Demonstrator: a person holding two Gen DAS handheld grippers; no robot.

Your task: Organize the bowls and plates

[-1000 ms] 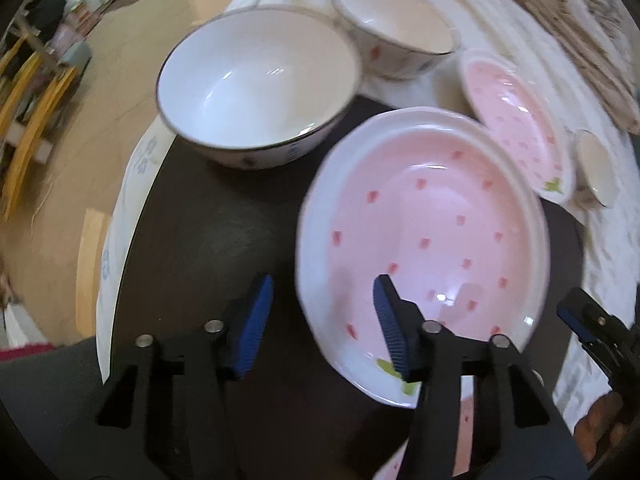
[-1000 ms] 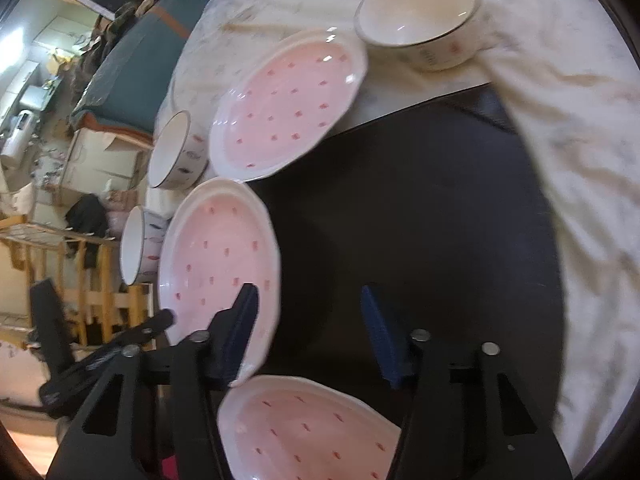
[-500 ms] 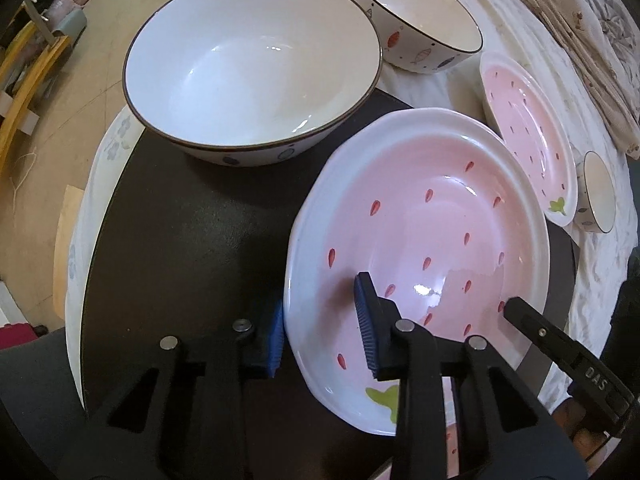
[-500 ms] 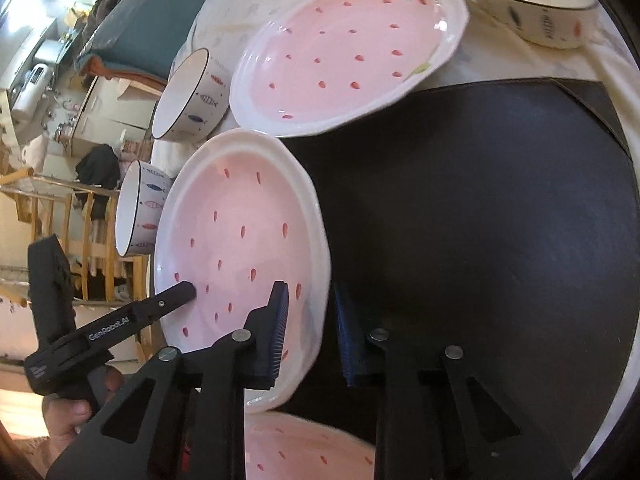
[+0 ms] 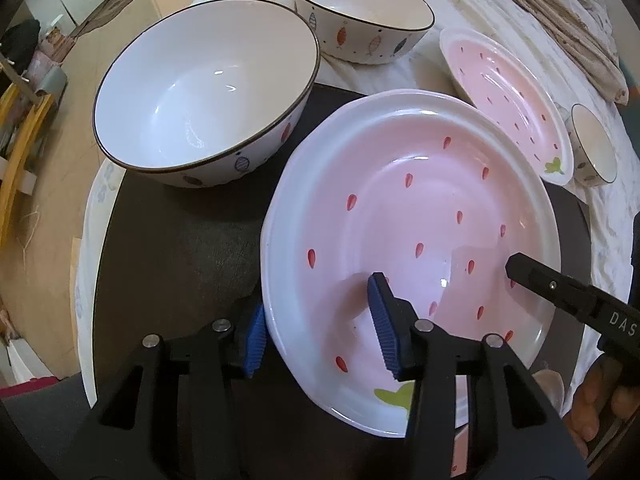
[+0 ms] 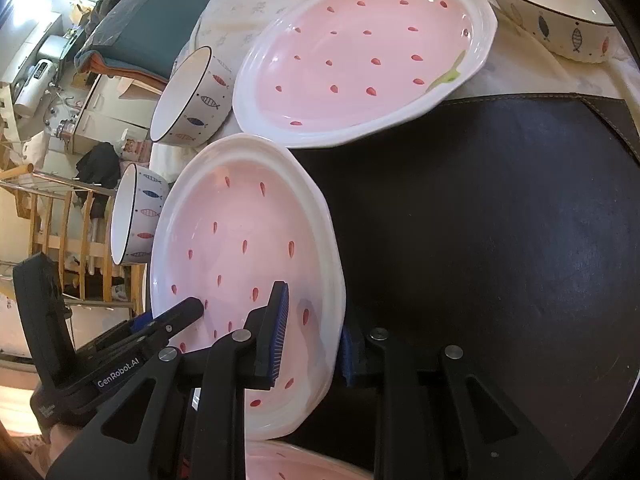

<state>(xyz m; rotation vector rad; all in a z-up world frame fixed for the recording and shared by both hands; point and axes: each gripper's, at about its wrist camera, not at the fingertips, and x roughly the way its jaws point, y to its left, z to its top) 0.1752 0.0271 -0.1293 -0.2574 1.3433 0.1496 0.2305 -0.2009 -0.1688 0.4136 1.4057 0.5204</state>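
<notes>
The left gripper has the near rim of a pink plate between its pads; one pad is inside the plate, the other outside under the rim, half hidden. Its jaws are opening, w/ a gap visible at the inner pad, so no firm grip there. The right gripper is closed on the same plate at the opposite rim; its outer pad is mostly hidden behind the rim. In the left view the right gripper's tip comes in over the plate, and part of a hand is cut off at the edge.

The plate is tilted above a dark mat. Under it another pink plate is only partly seen, cut off by the frame. A third pink plate lies beyond, half on the mat, half on a light tablecloth. A big white bowl stands at the mat's far left corner, a medium bowl behind it. Two small bowls stand beside the plates; fish pattern on them.

Room: wooden floor, a wooden rack, a blue cushion. Background is too blurred and distorted for more details.
</notes>
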